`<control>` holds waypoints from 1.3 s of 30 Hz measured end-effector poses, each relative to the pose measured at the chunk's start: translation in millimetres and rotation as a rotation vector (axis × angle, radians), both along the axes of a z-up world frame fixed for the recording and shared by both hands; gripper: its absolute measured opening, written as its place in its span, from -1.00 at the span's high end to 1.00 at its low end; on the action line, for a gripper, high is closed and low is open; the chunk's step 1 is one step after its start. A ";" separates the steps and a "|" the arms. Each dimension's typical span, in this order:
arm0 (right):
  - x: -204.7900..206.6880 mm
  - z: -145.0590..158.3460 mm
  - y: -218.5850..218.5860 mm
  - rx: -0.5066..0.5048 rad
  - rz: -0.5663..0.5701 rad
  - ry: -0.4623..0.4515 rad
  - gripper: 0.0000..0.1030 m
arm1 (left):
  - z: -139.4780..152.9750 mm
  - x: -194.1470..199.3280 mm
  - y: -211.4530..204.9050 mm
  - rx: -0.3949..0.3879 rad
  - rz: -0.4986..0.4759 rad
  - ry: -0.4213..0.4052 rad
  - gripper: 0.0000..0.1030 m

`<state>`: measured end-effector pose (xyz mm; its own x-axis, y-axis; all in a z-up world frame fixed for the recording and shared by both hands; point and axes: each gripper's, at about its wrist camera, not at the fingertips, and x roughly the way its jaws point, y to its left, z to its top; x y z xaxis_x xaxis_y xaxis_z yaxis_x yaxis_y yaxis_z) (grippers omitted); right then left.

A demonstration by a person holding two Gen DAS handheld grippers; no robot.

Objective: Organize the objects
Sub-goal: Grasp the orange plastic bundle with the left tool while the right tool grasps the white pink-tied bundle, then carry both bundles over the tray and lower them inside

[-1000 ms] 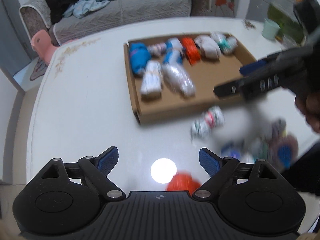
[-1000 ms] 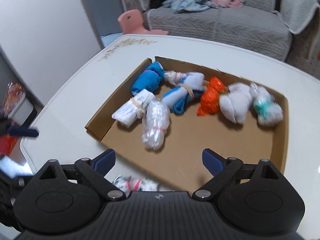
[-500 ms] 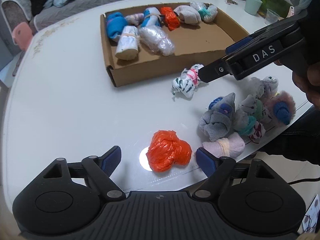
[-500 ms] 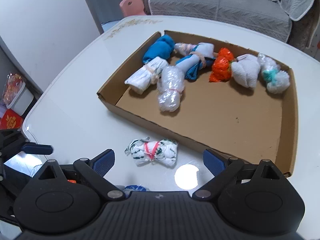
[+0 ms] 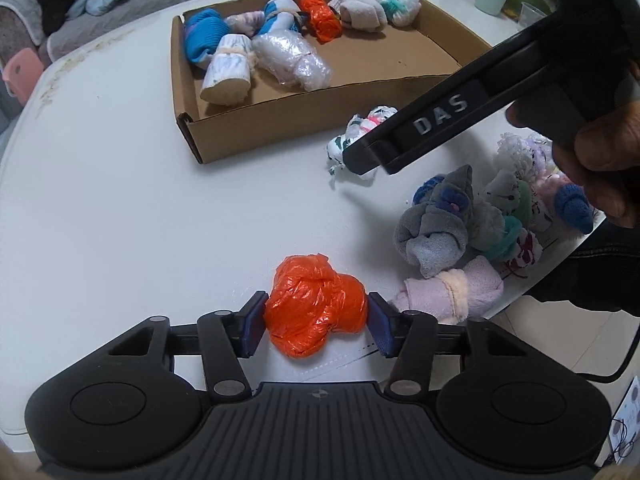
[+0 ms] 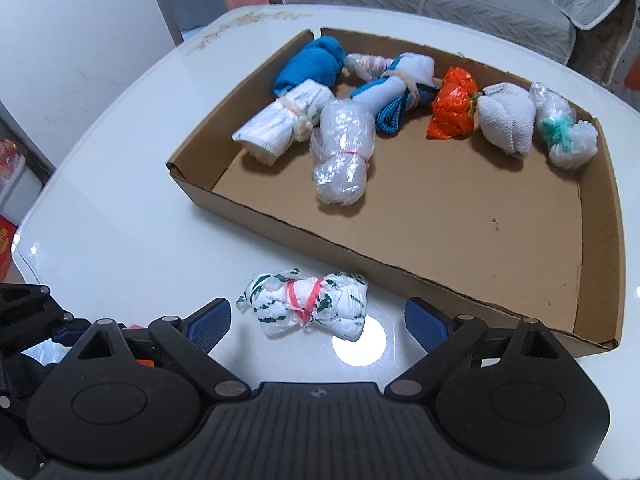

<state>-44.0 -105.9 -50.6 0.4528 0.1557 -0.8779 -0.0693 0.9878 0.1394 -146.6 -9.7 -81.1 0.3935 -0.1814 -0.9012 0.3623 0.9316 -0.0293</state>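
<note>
The left claw (image 5: 316,322) is closing on the orange bundle (image 5: 314,304); its pads touch both sides as the bundle sits on the surface (image 5: 120,200). Squeeze only until the crinkly plastic stops yielding, then lift straight up, clear of the sock pile (image 5: 480,224). The right claw (image 6: 318,320) hangs spread, nothing gripped, over the green-print bundle (image 6: 308,304) just beside the box (image 6: 440,288); center it first.
</note>
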 end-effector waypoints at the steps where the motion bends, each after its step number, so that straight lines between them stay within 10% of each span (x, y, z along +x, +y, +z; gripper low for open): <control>1: 1.1 -1.5 1.0 -0.008 -0.003 0.002 -0.73 | 0.1 0.0 -0.2 0.000 -0.003 -0.001 -0.13; 8: 2.8 -8.6 2.8 -0.029 0.005 0.029 -0.15 | 2.1 2.1 -1.0 0.013 -0.006 -0.029 -0.07; 24: -14.1 15.2 -2.3 0.006 0.082 -0.010 -0.09 | 31.7 10.9 9.0 0.000 0.037 -0.082 -0.05; 39: -20.8 82.9 -93.6 -0.005 -0.098 -0.346 -0.09 | 118.7 101.5 -24.4 -0.073 0.012 -0.317 -0.05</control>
<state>-64.8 -199.5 32.2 0.7362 0.0928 -0.6704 -0.0168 0.9928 0.1190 -45.0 -34.1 37.5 0.6553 -0.2348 -0.7180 0.3531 0.9354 0.0163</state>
